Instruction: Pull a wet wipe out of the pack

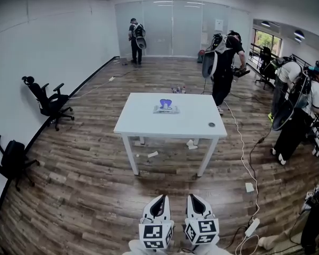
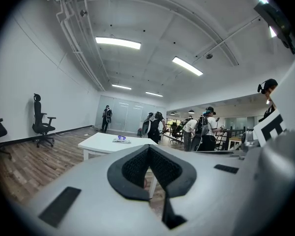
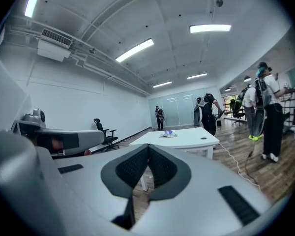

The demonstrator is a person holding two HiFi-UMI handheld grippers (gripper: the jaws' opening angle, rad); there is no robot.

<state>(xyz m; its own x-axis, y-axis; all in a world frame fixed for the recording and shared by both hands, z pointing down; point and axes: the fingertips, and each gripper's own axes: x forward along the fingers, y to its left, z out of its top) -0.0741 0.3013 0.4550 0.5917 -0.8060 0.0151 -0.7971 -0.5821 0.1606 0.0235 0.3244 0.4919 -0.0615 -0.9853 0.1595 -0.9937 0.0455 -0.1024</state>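
Observation:
The wet wipe pack (image 1: 166,108), flat and pale with a blue-purple top, lies near the far middle of a white table (image 1: 149,122) several steps ahead of me. It shows small in the left gripper view (image 2: 121,139) and in the right gripper view (image 3: 168,133). My left gripper (image 1: 159,197) and right gripper (image 1: 194,196) are side by side at the bottom of the head view, well short of the table. Both are shut with nothing between their jaws, as the left gripper (image 2: 148,149) and right gripper (image 3: 148,146) show in their own views.
A small dark round object (image 1: 211,125) lies near the table's right front corner. Two black office chairs (image 1: 49,102) (image 1: 10,161) stand by the left wall. Several people stand at the back and right. A cable and power strip (image 1: 252,227) lie on the wooden floor to my right.

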